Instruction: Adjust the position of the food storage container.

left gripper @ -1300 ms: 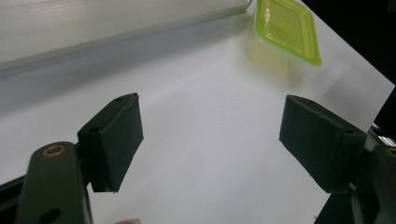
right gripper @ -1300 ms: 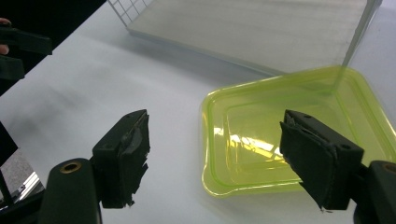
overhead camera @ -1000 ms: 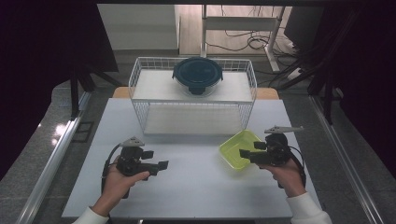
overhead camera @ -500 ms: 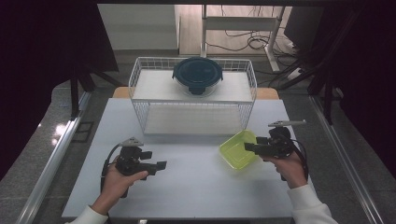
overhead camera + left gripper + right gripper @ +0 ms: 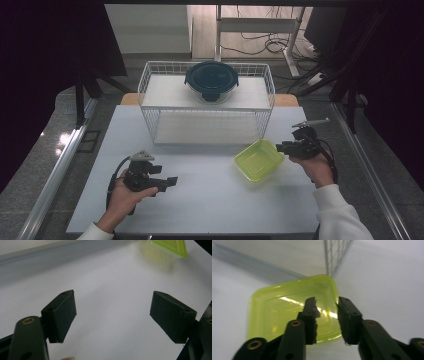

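Matte white table [image 5: 210,200] — translucent lime tub [image 5: 259,159]; left claw [image 5: 170,181] gapes, right claw [image 5: 281,146] narrowly parted.

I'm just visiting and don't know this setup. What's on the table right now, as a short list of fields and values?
Surface: white table
Wire basket: at the far side, white, open-fronted
Dark round container: on top of the basket
Yellow-green tub: on the table, empty
Left gripper: jaws wide open, holding nothing, over bare table
Right gripper: jaws apart with a narrow gap, at the tub's rim, no grip visible
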`<action>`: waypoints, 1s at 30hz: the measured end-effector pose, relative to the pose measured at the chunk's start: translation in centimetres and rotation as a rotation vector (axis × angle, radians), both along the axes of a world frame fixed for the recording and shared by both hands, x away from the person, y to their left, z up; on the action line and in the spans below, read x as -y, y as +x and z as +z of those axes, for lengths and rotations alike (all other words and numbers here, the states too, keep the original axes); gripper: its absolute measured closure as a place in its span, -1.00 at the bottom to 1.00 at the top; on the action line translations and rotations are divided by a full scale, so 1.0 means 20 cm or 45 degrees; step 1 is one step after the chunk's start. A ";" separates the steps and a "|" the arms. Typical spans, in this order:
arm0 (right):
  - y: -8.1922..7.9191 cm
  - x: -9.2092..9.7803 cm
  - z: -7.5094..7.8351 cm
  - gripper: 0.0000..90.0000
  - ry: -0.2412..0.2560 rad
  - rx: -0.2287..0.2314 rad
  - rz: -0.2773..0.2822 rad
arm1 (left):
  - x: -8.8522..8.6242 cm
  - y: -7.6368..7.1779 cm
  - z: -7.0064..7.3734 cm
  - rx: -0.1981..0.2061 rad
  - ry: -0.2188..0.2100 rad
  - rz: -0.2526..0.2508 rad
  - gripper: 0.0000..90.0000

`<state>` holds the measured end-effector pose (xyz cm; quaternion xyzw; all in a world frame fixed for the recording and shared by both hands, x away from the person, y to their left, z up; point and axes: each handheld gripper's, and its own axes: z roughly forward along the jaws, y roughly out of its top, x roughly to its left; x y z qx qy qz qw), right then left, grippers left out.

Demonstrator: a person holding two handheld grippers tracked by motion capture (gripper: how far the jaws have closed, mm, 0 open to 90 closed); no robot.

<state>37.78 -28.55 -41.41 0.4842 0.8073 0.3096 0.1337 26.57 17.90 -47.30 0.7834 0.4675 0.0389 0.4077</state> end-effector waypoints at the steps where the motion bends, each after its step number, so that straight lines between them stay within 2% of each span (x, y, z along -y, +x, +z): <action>1: 0.05 0.00 -0.01 0.66 -0.036 -0.008 -0.002 | 0.00 0.00 0.00 -0.002 0.003 0.001 -0.54; 3: 0.07 0.00 -0.02 0.73 -0.050 -0.009 -0.004 | -0.01 0.00 0.00 -0.004 0.004 0.004 -0.54; 4: 0.10 0.00 -0.02 0.79 -0.067 -0.015 -0.005 | -0.01 -0.01 0.00 -0.002 0.005 0.005 -0.54; 5: 0.17 -0.01 -0.05 0.88 -0.082 -0.038 -0.008 | -0.01 -0.01 0.00 0.000 0.005 0.008 -0.54; 6: 0.17 -0.01 -0.05 0.88 -0.082 -0.038 -0.008 | -0.01 -0.01 0.00 0.002 0.003 0.011 -0.54; 10: 0.28 -0.01 -0.10 0.97 -0.144 -0.055 -0.003 | -0.03 0.00 -0.01 -0.009 0.005 0.022 -0.54; 14: 0.32 -0.02 -0.15 0.97 -0.178 -0.083 0.004 | -0.04 0.00 -0.02 -0.016 0.005 0.028 -0.54; 20: 0.33 -0.03 -0.20 0.98 -0.217 -0.117 0.032 | -0.04 -0.01 0.00 -0.011 -0.031 0.031 -0.54; 30: 0.30 -0.03 -0.21 0.98 -0.229 -0.121 0.069 | -0.04 0.00 -0.02 -0.020 -0.020 0.032 -0.54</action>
